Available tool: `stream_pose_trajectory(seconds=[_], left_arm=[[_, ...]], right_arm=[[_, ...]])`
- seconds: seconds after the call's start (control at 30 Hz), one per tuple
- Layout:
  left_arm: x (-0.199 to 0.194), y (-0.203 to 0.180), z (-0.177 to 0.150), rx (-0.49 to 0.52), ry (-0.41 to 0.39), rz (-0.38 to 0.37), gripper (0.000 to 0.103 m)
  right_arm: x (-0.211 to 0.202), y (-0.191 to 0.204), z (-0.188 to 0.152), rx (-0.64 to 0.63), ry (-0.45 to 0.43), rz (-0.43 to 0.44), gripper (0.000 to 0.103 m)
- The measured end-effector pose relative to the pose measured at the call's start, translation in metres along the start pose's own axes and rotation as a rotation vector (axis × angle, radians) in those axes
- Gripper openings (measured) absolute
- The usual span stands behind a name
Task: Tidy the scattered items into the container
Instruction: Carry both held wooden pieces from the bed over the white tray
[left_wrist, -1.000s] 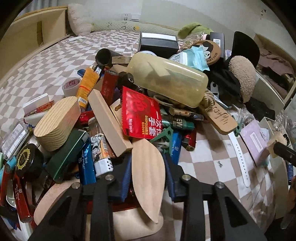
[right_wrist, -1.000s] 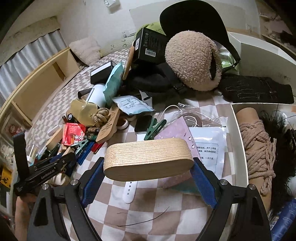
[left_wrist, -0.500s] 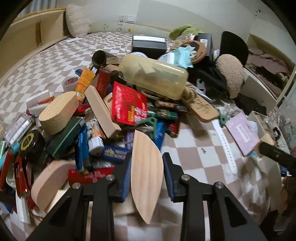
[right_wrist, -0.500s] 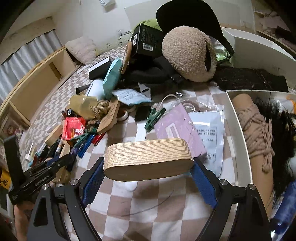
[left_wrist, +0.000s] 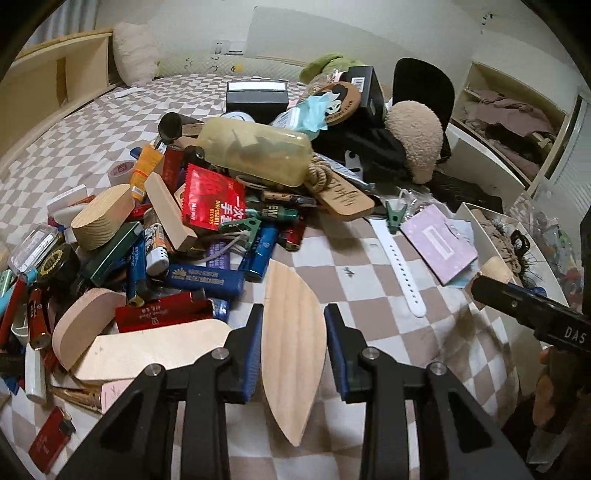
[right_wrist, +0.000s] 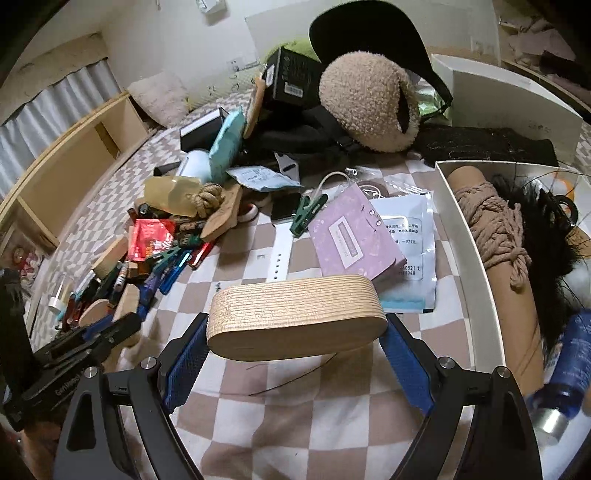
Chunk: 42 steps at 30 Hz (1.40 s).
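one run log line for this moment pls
left gripper: shut on wood leaf | right gripper: shut on wood oval | white box: not reached

A pale, leaf-shaped wooden piece (left_wrist: 293, 347) is standing on edge, pointed tip toward the camera, above the checkered sheet (left_wrist: 373, 258). A long oval wooden block (right_wrist: 295, 315) is hanging level above that sheet, just left of the white container (right_wrist: 476, 258), which is holding rope-wrapped and black fuzzy items.

Home bedroom: bed (left_wrist: 92, 122) under checkered sheet, pillow (left_wrist: 135, 55) against wooden headboard shelf (left_wrist: 48, 81), curtain (right_wrist: 55, 103), open wardrobe with clothes (left_wrist: 506, 114).
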<state>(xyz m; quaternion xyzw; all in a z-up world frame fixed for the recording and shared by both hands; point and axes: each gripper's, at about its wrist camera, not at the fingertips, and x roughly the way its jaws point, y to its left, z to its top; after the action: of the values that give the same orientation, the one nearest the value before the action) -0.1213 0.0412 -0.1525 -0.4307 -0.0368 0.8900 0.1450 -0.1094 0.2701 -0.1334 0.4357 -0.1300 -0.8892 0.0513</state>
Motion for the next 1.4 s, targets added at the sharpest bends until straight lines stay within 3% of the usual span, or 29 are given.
stream_pose_trajectory(seconds=[0.2,0.4,0.87,1.17,1.4], left_arm=[[-0.02,-0.018,0.015,0.032,-0.052,-0.009,0.032],[-0.037,-0.046,0.029,0.051,-0.101,-0.069,0.032],[-0.051,-0.178,0.062,0.206,-0.155,-0.262,0.032],[-0.049,-0.259,0.066,0.328,-0.153,-0.358,0.032],[-0.03,-0.304,0.049,0.416,-0.089,-0.439,0.032]], right_arm=[[-0.028,0.007,0.009,-0.012,-0.061,0.026,0.09],[-0.067,-0.01,0.02,-0.01,-0.121,0.007,0.09],[-0.155,-0.099,0.049,0.027,-0.205,-0.131,0.09],[-0.193,-0.149,0.058,0.059,-0.22,-0.187,0.09],[-0.195,-0.189,0.054,0.116,-0.198,-0.219,0.09]])
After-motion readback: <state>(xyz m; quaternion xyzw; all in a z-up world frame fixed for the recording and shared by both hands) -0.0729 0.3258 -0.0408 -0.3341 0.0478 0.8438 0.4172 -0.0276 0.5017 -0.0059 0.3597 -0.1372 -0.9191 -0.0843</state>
